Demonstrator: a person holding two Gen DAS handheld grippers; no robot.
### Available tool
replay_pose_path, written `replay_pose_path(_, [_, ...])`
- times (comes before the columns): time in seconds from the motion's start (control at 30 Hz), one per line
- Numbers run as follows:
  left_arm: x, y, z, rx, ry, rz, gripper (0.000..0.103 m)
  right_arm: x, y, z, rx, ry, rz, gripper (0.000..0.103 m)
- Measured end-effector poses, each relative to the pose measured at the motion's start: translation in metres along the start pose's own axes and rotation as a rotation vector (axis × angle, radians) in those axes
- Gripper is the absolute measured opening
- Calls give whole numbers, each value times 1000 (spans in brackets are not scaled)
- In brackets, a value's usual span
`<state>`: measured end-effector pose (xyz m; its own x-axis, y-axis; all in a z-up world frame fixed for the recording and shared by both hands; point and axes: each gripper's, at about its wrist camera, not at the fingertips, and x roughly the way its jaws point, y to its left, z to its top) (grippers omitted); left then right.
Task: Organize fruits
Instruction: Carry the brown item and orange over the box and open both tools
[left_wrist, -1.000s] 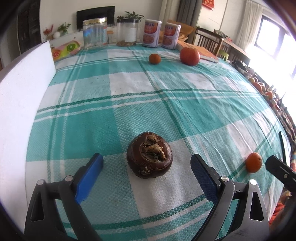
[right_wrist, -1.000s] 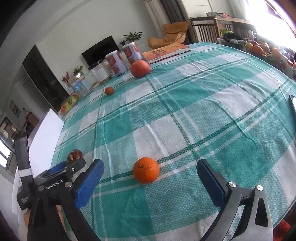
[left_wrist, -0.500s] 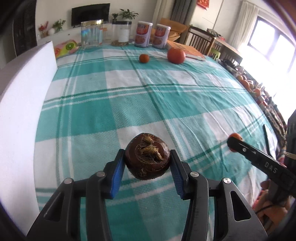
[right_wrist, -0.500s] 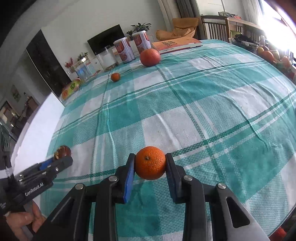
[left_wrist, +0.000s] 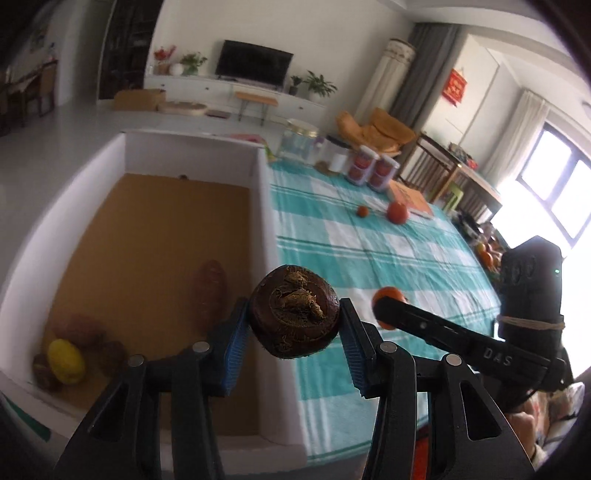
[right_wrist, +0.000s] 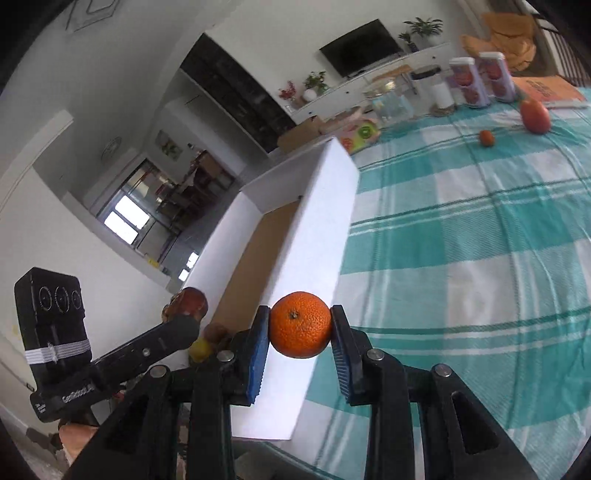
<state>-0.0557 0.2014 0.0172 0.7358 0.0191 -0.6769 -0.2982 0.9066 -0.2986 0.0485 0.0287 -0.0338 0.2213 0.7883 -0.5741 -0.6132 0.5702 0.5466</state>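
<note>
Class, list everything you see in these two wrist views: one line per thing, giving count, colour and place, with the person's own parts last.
Brown fruit: one, dark brown, in the left gripper.
Orange: one, in the right gripper.
Box: one, white walls, brown floor, left of the cloth.
Fruit in box: yellow one among several brownish ones, near corner; one reddish apart.
Tablecloth: one, teal and white check.
Small orange and big red fruit: far end of the cloth.
Canisters: two, red labels, far edge.
Book: one, orange, beside the canisters.
Left gripper: black, blue pads, shut.
Right gripper: same, shut.
</note>
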Motion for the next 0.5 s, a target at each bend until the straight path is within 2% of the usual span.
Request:
replay_pose_path(0.07, [-2, 36, 2, -63, -19, 117, 49, 28, 33, 2, -81, 49, 22, 32])
replay_pose_path(0.17, [0, 82, -4, -146, -12, 240, 49, 70, 68, -9, -185, 128, 9, 32])
replay_pose_path(0.27, [6, 109, -12, -175, 7, 338, 49, 105, 83, -21, -247, 193, -26, 33])
replay_pose_path(0.33, [10, 118, -17, -195, 27, 370, 50, 118, 87, -26, -275, 219, -63, 34])
replay_pose_path(0.37, [12, 121, -18, -207, 31, 383, 55, 121, 87, -28, -280, 224, -71, 36])
replay_pose_path(0.4, [13, 122, -18, -216, 27, 387, 67, 120, 86, -29, -281, 217, -71, 43])
replay_pose_path(0.43, [13, 121, -18, -218, 17, 392, 74, 115, 84, -28, -279, 198, -73, 49])
replay_pose_path(0.47, [13, 117, -17, -215, 1, 398, 84, 104, 79, -26, -275, 173, -80, 62])
replay_pose_path(0.5, [12, 111, -16, -206, -19, 403, 87, 95, 74, -24, -271, 143, -93, 71])
